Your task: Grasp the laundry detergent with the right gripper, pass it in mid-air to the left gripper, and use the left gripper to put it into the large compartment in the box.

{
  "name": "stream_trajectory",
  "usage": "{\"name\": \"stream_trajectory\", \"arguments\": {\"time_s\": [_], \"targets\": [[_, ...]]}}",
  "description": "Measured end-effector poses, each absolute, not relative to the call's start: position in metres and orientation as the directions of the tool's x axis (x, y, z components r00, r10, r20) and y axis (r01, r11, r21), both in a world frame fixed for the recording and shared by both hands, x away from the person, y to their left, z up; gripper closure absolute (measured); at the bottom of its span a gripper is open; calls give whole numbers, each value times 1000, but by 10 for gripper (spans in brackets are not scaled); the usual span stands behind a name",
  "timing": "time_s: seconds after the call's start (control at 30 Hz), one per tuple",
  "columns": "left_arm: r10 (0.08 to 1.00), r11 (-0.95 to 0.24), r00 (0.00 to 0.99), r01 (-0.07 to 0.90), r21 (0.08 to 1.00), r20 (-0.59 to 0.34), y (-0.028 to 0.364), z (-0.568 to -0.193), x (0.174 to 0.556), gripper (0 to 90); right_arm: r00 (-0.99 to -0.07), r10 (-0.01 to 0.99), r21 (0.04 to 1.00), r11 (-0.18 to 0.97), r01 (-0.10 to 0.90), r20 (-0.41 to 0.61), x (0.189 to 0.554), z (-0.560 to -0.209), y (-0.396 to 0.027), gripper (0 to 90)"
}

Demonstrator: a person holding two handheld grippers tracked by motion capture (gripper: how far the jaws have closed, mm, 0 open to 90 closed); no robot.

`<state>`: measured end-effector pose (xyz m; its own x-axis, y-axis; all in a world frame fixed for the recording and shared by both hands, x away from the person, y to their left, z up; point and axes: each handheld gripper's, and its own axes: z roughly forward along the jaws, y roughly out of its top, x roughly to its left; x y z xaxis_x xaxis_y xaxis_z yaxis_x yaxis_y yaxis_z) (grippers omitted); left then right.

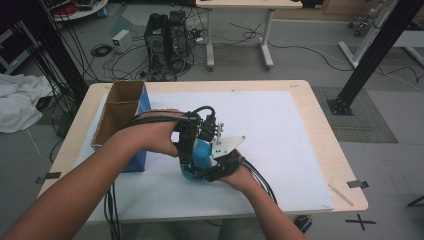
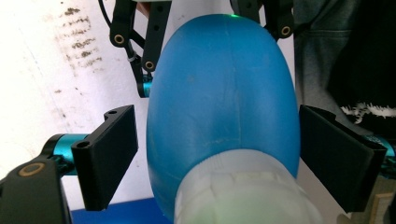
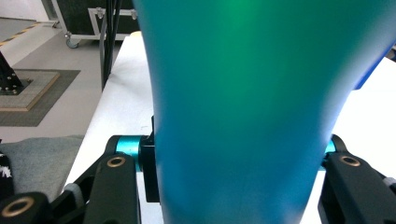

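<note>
A blue plastic bottle point(image 1: 201, 152) with a white cap point(image 2: 243, 191) is held just above the white mat at the table's middle. My right gripper point(image 1: 202, 175) comes in from the right and is shut on the bottle's body point(image 3: 243, 93), its pads point(image 3: 148, 172) pressed against both sides. My left gripper point(image 1: 189, 161) reaches in from the left at the cap end. Its jaws straddle the bottle's shoulder point(image 2: 224, 93); the left pad point(image 2: 109, 154) stands a little off the bottle, so this gripper is open around it.
An open cardboard box point(image 1: 120, 107) with a blue side stands at the table's left, close behind my left hand. A white mat point(image 1: 285, 135) covers most of the wooden table point(image 1: 320, 125). Cables trail from both grippers toward the near edge.
</note>
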<state>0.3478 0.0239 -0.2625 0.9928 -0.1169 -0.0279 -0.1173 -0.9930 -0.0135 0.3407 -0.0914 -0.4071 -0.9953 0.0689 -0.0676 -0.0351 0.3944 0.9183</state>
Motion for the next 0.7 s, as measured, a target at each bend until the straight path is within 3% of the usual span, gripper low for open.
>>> {"name": "stream_trajectory", "arguments": {"time_s": [0.17,0.23,0.63,0.7], "targets": [[-118,-993,993,-118,5,-19,26,-261,347,142,-995,66,918,394,-45,-77,341,-406,-92,445],[-118,-993,993,-118,-3,-12,26,-261,346,142,-998,63,925,381,6,-19,338,-405,-92,446],[-117,-993,993,-118,-26,-11,22,-265,343,184,-995,64,919,392,-47,-78,340,-406,-91,446],[-118,-992,993,-118,-34,-6,22,-266,343,202,-997,64,927,374,-7,-33,337,-405,-90,446]]}}
